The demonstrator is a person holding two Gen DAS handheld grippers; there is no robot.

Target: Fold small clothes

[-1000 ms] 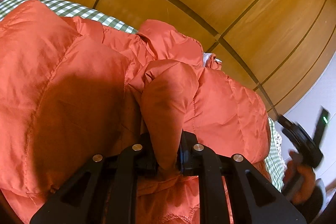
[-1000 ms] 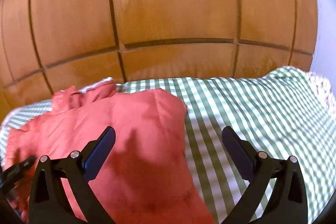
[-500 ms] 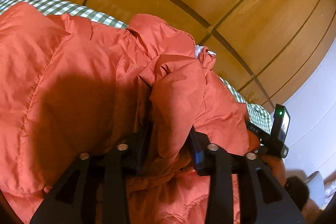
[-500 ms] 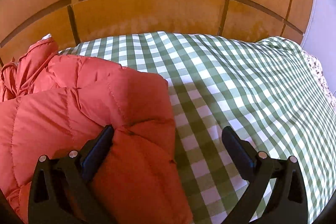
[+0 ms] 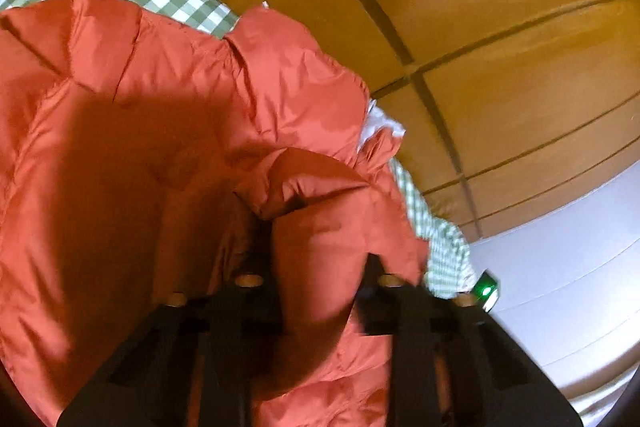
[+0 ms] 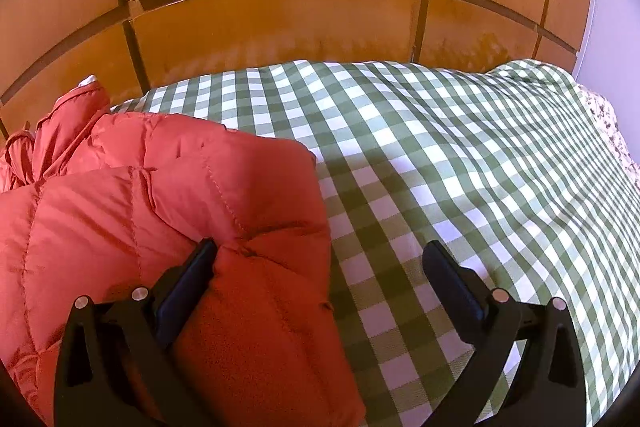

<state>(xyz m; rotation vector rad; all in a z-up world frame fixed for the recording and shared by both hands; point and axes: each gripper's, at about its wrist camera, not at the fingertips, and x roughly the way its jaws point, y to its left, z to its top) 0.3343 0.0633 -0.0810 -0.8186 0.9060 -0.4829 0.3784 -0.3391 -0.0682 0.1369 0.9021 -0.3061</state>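
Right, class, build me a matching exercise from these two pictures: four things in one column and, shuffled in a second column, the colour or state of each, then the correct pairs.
Things
1. padded jacket
2. bed cover
3. left tool
4. right tool

States
A. green and white checks
B. open, one finger on the jacket, the other over the cover
C. orange-red, quilted
D. clamped on a fold of jacket

Pairs: 1-C, 2-A, 3-D, 4-B
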